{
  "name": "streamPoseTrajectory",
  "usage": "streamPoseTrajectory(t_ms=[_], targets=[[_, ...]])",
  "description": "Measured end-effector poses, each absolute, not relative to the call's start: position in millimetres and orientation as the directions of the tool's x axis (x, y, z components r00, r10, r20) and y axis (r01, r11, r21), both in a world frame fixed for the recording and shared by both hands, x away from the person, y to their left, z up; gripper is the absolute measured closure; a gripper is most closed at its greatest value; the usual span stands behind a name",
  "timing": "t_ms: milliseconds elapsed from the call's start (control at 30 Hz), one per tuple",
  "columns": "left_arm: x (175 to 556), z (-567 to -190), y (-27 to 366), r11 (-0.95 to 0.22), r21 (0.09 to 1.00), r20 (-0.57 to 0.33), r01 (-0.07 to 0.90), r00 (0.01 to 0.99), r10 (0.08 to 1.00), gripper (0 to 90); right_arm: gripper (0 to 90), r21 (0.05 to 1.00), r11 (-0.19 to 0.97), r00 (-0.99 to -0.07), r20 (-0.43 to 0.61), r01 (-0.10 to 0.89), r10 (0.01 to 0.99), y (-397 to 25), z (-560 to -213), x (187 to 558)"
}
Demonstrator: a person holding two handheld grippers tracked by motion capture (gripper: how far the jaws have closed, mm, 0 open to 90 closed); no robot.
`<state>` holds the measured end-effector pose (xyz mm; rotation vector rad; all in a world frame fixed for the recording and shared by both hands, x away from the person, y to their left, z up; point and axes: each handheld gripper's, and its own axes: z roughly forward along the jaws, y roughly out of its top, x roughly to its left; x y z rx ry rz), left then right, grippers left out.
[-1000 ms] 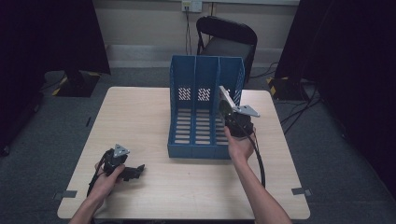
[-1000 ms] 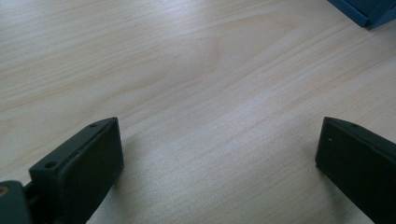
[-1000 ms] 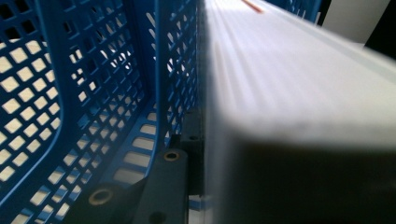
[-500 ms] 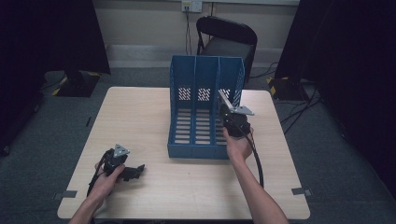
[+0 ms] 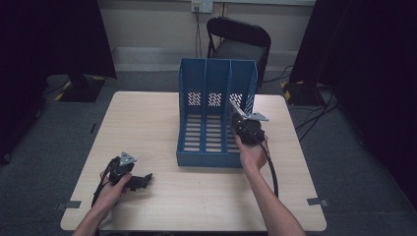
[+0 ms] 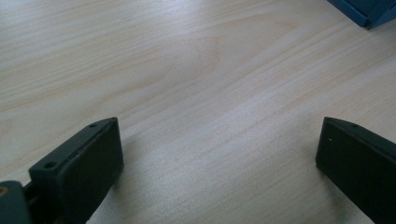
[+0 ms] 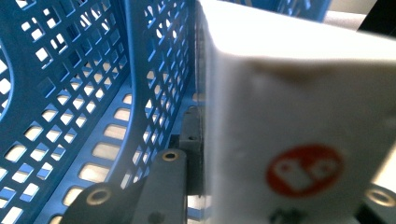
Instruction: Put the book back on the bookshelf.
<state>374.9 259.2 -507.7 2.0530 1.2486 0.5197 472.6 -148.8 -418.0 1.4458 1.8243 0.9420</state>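
Right gripper [image 5: 239, 114], jaws clamping a white box [image 7: 299, 121], hovers at the blue file rack's [image 5: 216, 83] right slot, centre frame; release remains. Left gripper [image 5: 140, 181] rests wide open.

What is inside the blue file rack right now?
The left and middle slots of the blue rack look empty down to their slatted floors. In the right slot, the right gripper holds a white box with a red round mark. The box hides what lies behind it.

White box [image 7: 299, 126]: red round logo, white marks; no readable text.
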Motion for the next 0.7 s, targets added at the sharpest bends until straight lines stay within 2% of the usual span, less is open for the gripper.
streamPoseTrajectory(t_ms=[700], targets=[[375.5, -507.6, 258.9, -0.319, 0.716, -0.010, 0.621, 0.466, 0.885, 0.0, 73.1, 0.829, 0.150, -0.247, -0.015, 0.539, 0.969, -159.4, -425.9, 447.9]])
